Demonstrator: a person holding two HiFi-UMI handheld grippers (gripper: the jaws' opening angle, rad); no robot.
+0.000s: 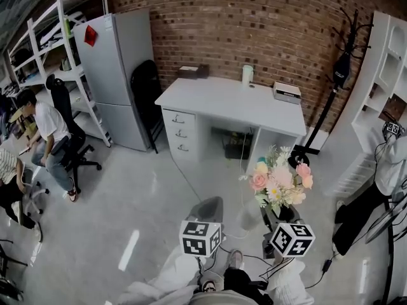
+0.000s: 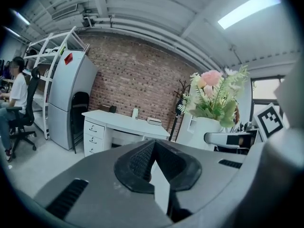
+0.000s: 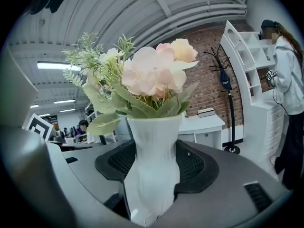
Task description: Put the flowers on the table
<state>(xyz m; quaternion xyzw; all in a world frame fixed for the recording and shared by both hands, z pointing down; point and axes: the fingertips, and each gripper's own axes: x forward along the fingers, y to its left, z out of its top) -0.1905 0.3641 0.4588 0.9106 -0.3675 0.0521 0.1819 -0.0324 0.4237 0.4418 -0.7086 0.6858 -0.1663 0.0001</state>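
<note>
A bunch of pink, peach and white flowers with green leaves stands in a ribbed white vase. My right gripper is shut on the vase's waist and holds it upright above the floor. In the head view the blooms hide most of the vase and my right gripper. The white desk stands a few steps ahead against the brick wall. My left gripper hangs left of the flowers, and its pads meet at the tips with nothing between them. The left gripper view shows the flowers at its right.
On the desk sit a dark box, a pale cup and a white box. A grey fridge and black chair stand left of it, a coat rack and white shelves right. People sit left; one stands right.
</note>
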